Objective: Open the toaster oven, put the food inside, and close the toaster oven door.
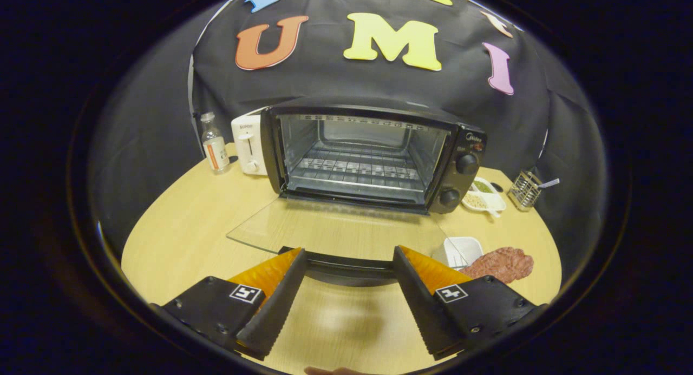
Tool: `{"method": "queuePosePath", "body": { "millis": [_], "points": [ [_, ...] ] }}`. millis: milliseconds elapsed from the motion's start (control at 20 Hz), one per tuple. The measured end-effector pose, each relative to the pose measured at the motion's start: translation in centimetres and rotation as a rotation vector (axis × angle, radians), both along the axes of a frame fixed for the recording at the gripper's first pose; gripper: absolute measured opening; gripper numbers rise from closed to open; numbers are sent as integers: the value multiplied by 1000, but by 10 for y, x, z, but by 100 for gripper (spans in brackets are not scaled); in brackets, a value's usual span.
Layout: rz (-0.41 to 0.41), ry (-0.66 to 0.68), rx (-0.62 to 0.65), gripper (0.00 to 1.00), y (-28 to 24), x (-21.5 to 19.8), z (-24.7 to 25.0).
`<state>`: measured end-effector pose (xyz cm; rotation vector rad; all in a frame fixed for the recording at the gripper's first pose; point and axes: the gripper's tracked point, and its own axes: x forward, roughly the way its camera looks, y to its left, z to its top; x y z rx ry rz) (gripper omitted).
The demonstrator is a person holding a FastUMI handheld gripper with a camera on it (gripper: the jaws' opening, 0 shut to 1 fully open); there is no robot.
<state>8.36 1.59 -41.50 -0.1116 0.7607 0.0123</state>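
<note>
A round wooden desk [178,239] carries the toaster oven [373,153], which stands near the back with its glass door [335,229] dropped fully down, lying flat and level toward the claw. The oven's cavity is open to view, with a wire rack [357,172] across its lower part and two dark knobs [466,164] stacked on the panel at its right side. The door's dark handle [349,267] runs along the near edge of the glass, just ahead of the fingertips and spanning the gap between them.

To the left of the oven, touching or just beside it, stands a white pop-up toaster [249,145], and left of that a small clear bottle [214,143] with a label. To the right of the oven sits a white divided dish [484,195] holding greenish and pale contents, and further right a wire mesh holder [524,190] with a utensil handle poking out. Nearer the claw on the right, beside the corner of the open door, lies a small white square tray [464,250], and just beside it a flat reddish-brown piece of food [501,264] rests on the desk, beyond the right finger.

The claw [349,272] is held low over the desk, level and pointing straight at the oven mouth. Its fingers [276,288] are spread wide apart, gripping nothing, with bare desk between them.
</note>
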Motion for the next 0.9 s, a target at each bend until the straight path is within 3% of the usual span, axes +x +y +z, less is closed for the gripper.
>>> {"method": "queuePosePath", "body": {
  "millis": [250,600,900],
  "points": [
    [4,74,60,100,6,-7,-40],
    [25,17,49,100,10,-3,-29],
    [65,44,67,100,8,-27,-2]
  ]
}}
